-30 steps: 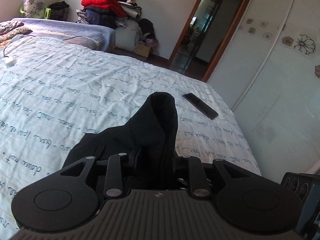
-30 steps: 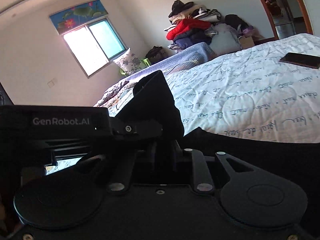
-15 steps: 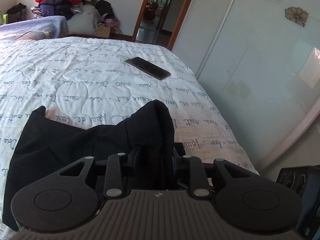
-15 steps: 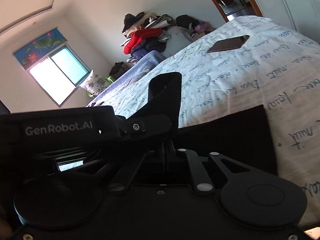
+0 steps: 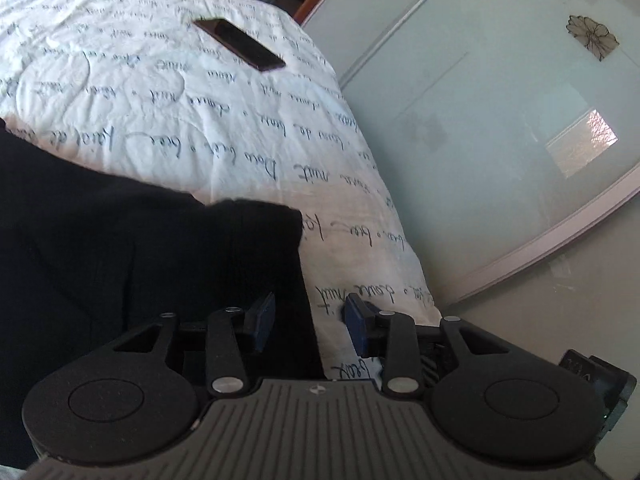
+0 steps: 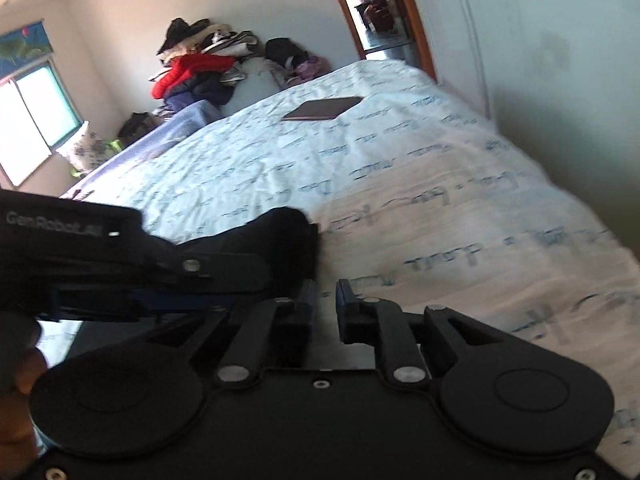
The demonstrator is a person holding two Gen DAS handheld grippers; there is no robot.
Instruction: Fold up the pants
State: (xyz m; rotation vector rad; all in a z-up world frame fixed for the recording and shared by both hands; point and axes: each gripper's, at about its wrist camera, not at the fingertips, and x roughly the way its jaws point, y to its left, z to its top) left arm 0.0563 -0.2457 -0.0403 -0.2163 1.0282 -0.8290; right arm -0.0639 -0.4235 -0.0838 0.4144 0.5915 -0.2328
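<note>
The black pants [image 5: 120,248] lie on the white bedspread with script print [image 5: 208,120], near the bed's right edge. My left gripper [image 5: 310,322] is open, its blue pads apart, with the pants' right edge lying between them. In the right wrist view the pants [image 6: 276,236] lie in a dark fold just ahead of my right gripper [image 6: 326,304], whose jaws stand slightly apart with nothing between them. The left gripper's body [image 6: 120,264] shows at the left of that view, over the pants.
A dark phone [image 5: 240,44] lies on the bedspread farther up the bed; it also shows in the right wrist view [image 6: 324,108]. A frosted wardrobe door [image 5: 500,100] stands close to the bed's right edge. A pile of clothes [image 6: 196,68] is at the far wall.
Both grippers came down to the bed with the pants and have opened, letting go of the cloth. The pants edge that stood up between the jaws now lies flat.
</note>
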